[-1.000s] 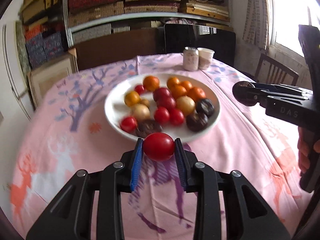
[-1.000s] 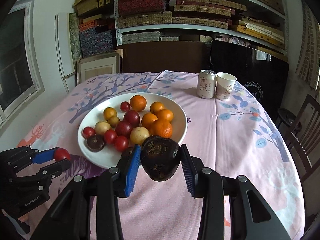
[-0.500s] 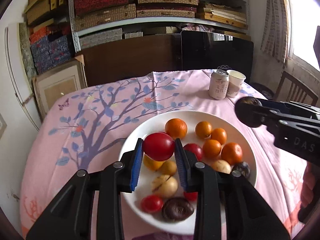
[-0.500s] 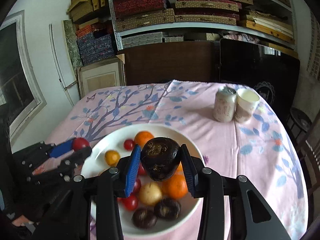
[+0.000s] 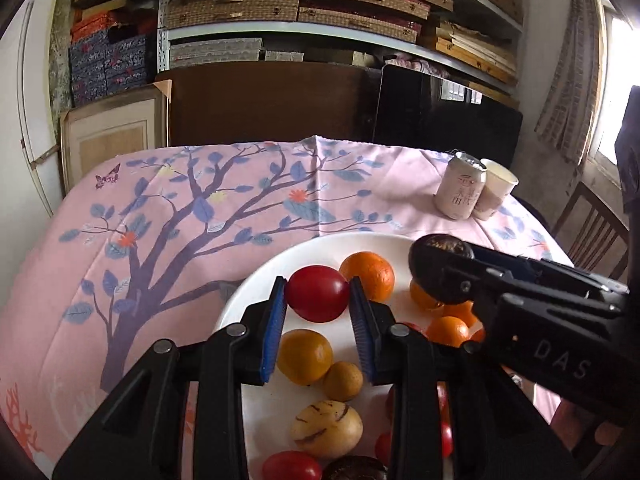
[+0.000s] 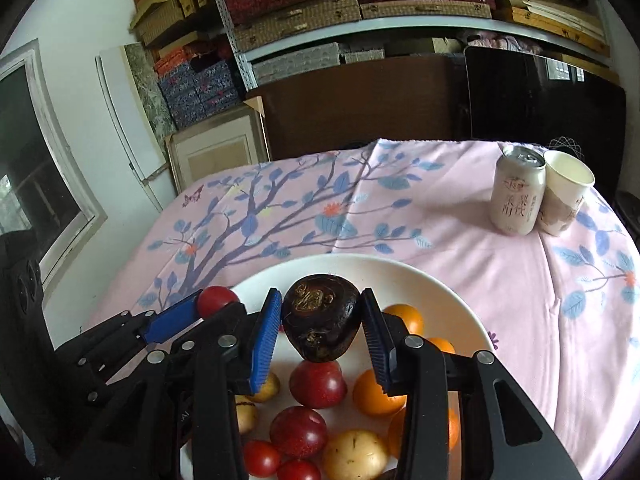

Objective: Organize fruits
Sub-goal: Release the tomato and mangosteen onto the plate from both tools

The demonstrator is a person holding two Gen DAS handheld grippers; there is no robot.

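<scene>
My left gripper (image 5: 318, 294) is shut on a red tomato (image 5: 317, 293) and holds it over the far left part of a white plate (image 5: 280, 264). My right gripper (image 6: 320, 316) is shut on a dark brown fruit (image 6: 320, 316) over the same plate (image 6: 452, 288), to the right of the left gripper. In the left wrist view the dark fruit (image 5: 440, 272) shows at the right. The plate holds several oranges (image 5: 368, 276), red fruits (image 6: 318, 382) and pale yellow fruits (image 5: 326, 430).
A drink can (image 6: 518, 194) and a paper cup (image 6: 566, 192) stand at the far right of the pink tree-print tablecloth (image 6: 320, 200). A wooden chair (image 5: 592, 232) is at the right edge. Shelves with boxes (image 5: 280, 4) stand behind the table.
Both grippers have moved forward and down over the plate with their fruits still held. The plate now fills the lower part of both views.
</scene>
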